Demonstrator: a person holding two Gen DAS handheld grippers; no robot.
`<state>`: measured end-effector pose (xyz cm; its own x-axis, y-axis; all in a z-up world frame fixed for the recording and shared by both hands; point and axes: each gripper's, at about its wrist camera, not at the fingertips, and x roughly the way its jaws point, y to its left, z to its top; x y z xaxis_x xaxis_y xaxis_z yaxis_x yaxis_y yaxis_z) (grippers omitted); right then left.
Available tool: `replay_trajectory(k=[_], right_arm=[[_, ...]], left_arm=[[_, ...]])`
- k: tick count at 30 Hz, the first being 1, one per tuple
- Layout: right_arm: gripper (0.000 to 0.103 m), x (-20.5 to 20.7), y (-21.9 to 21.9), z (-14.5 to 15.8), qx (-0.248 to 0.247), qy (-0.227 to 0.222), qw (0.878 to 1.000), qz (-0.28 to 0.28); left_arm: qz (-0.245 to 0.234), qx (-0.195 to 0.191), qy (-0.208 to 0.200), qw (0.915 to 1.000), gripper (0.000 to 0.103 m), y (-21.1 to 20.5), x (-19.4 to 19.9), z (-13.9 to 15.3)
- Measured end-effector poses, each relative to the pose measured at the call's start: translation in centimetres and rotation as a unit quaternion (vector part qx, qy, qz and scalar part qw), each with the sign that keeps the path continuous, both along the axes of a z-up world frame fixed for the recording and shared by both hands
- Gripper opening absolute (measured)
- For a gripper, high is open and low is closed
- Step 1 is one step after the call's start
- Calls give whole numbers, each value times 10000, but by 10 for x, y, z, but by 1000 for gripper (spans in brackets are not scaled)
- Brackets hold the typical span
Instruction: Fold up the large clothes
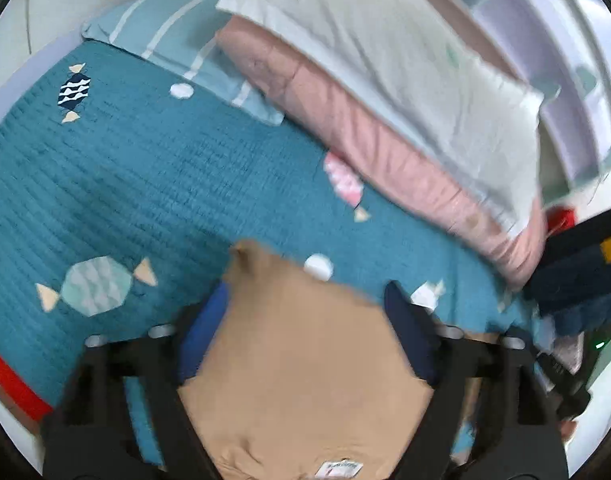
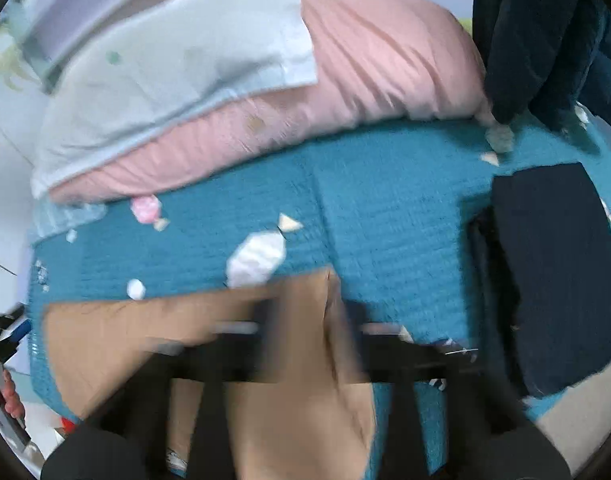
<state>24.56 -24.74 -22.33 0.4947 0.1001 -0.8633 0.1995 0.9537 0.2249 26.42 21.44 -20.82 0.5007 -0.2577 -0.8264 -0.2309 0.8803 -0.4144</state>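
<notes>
A tan garment (image 1: 305, 380) lies on the teal candy-print bedspread (image 1: 165, 180), its white neck label (image 1: 341, 468) at the bottom edge of the left wrist view. My left gripper (image 1: 305, 308) is open above it, its fingers wide apart on either side of the cloth and one tan corner poking past the left fingertip. In the blurred right wrist view the same garment (image 2: 125, 332) spreads to the left. A raised fold of it stands between the fingers of my right gripper (image 2: 309, 312), which looks open.
A pink quilt (image 1: 365, 132) with a white pillow (image 1: 405, 60) on it lies along the far side of the bed, beside a striped blue pillow (image 1: 165, 28). A folded dark navy garment (image 2: 557, 272) lies at the right, with more dark clothes (image 2: 545, 32) behind it.
</notes>
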Motion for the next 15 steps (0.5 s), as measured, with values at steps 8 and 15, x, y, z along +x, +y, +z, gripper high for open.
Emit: replay_trajectory(k=[8,15], right_arm=[[93,-61,8,-77,-34,862,9956,354],[72,-101,4,-136,625,1400,9882,-27]], left_arm=[[-220,650,1036,9923,82,12,-50,-72],[111,134,1904,9816,82,30,-91,-140]])
